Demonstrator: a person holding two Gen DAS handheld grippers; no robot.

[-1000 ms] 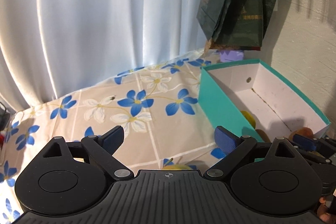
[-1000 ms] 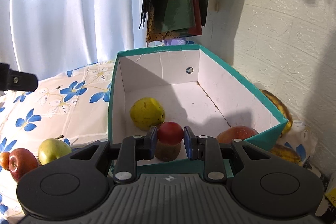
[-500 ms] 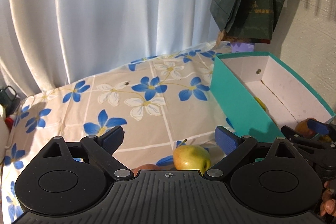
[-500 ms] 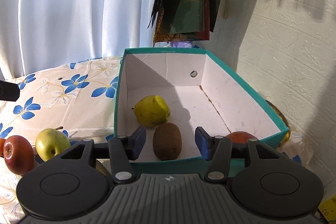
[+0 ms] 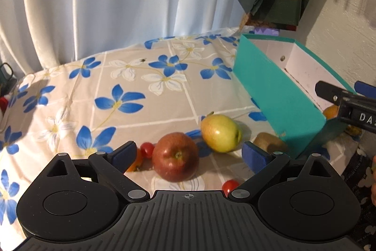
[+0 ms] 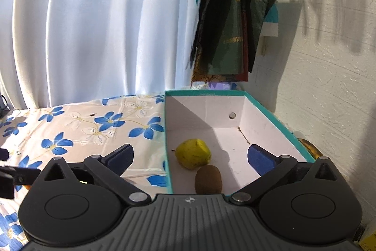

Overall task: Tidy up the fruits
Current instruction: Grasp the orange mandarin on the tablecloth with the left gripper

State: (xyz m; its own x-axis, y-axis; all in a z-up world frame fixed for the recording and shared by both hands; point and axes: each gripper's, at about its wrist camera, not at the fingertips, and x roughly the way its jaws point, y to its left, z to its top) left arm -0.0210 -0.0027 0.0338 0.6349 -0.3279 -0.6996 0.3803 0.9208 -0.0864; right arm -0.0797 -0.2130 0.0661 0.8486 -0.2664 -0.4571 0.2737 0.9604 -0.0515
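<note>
The left gripper (image 5: 189,153) hangs low over the flowered cloth (image 5: 131,86), jaws spread wide and holding nothing; dead ahead, sitting right in the gap between its blue pads, is the red apple (image 5: 175,157), stem end turned toward the camera, so there is no long axis to fuss over; it is round enough to take from any side. Just beyond and to the right lies the green pear (image 5: 221,133), its stalk pointing up and away to the left; past that, a kiwi (image 5: 268,144) rests against the outer wall of the teal box (image 5: 277,95); small cherry tomatoes (image 5: 146,149) dot the cloth on either side of the apple.

Over on the other side, the right gripper (image 6: 190,160) is also wide open and empty, poised at the near end of the box; inside it a yellow fruit (image 6: 193,153) and a second kiwi (image 6: 208,179) lie touching; something orange shows at the box's near corner in the left view, though it is too cut off to name.

The call: the left hand is plainly the nearer one to the apple; the box lies to its right and ahead.
</note>
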